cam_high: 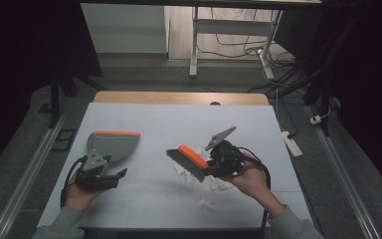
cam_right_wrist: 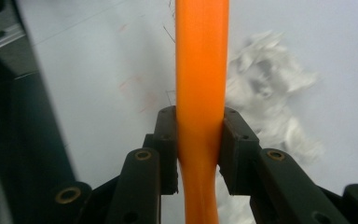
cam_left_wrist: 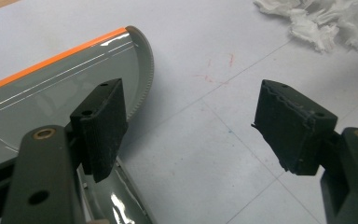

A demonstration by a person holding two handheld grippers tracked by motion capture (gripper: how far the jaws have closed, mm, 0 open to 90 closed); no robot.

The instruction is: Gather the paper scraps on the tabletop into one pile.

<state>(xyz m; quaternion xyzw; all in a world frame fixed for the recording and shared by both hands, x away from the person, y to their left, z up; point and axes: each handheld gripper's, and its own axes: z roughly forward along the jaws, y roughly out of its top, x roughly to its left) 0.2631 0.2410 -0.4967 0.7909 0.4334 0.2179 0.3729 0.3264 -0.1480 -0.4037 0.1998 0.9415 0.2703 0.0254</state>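
1. Two tools are in use: a brush (cam_high: 191, 160) with an orange handle, and a grey dustpan (cam_high: 110, 145) with an orange lip. All positions below are given relative to the dustpan.
2. The right gripper (cam_high: 218, 164) holds the brush well to the right of the dustpan. In the right gripper view its jaws are clamped on the orange handle (cam_right_wrist: 200, 93), one pad on each side. Judgement: this grip keeps the bristle head free to sweep toward the dustpan.
3. The brush head hangs over scraps of white paper (cam_high: 199, 175) that lie right of the dustpan and apart from it, near the table's front edge.
4. The left gripper (cam_high: 110, 178) sits just in front of the dustpan with its jaws wide apart and nothing between them. In the left gripper view one pad (cam_left_wrist: 100, 126) stands over the dustpan's rear part. Judgement: it is placed to take hold of the dustpan and steady it.
5. Hard to make out:
 - The dustpan's handle is covered by the left gripper in the high view.
 - Whether the bristles touch the table (cam_high: 179, 119) cannot be told.
 - The paper is blurred in the right gripper view.
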